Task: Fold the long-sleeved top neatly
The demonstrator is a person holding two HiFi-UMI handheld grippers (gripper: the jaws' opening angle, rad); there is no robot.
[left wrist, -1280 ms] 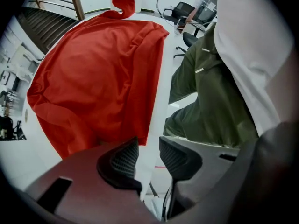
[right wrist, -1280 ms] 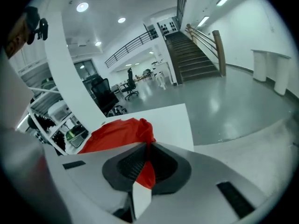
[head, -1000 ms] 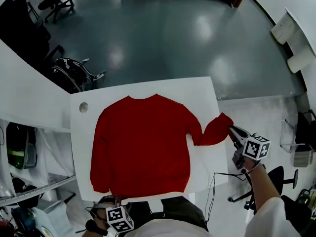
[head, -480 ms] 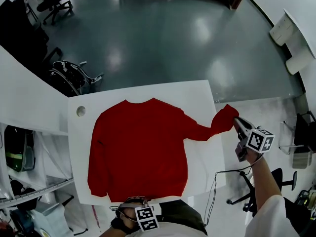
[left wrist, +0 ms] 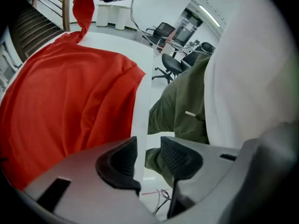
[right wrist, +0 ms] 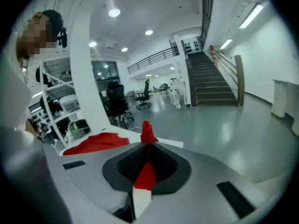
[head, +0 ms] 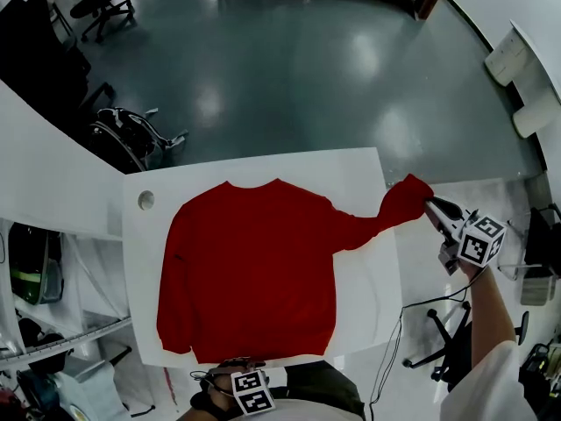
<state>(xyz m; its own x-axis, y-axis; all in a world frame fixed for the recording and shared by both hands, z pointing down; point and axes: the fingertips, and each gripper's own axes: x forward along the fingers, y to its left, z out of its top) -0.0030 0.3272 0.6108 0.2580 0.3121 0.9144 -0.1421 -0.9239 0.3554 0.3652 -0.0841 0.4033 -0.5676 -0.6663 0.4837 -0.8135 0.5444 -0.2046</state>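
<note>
The red long-sleeved top (head: 254,266) lies flat, front up, on the white table (head: 368,279), collar at the far side. Its right sleeve (head: 399,204) is stretched out past the table's right edge, and my right gripper (head: 434,206) is shut on its cuff. In the right gripper view the red cuff (right wrist: 147,134) sticks out between the closed jaws of the right gripper (right wrist: 148,164). My left gripper (head: 241,377) hangs at the table's near edge, below the hem. Its jaws stand apart in the left gripper view, the left gripper (left wrist: 148,160) holding nothing, with the top (left wrist: 60,97) beside it.
A round hole (head: 146,200) sits in the table's far left corner. Shelving (head: 53,323) stands at the left. A cable (head: 386,358) and an office chair (head: 447,353) are at the right. Beyond the table lies a bare grey floor with chairs (head: 96,3).
The right gripper has risen and pulled the sleeve cuff outward to the right, straightening the sleeve. The left gripper has moved right along the table's near edge.
</note>
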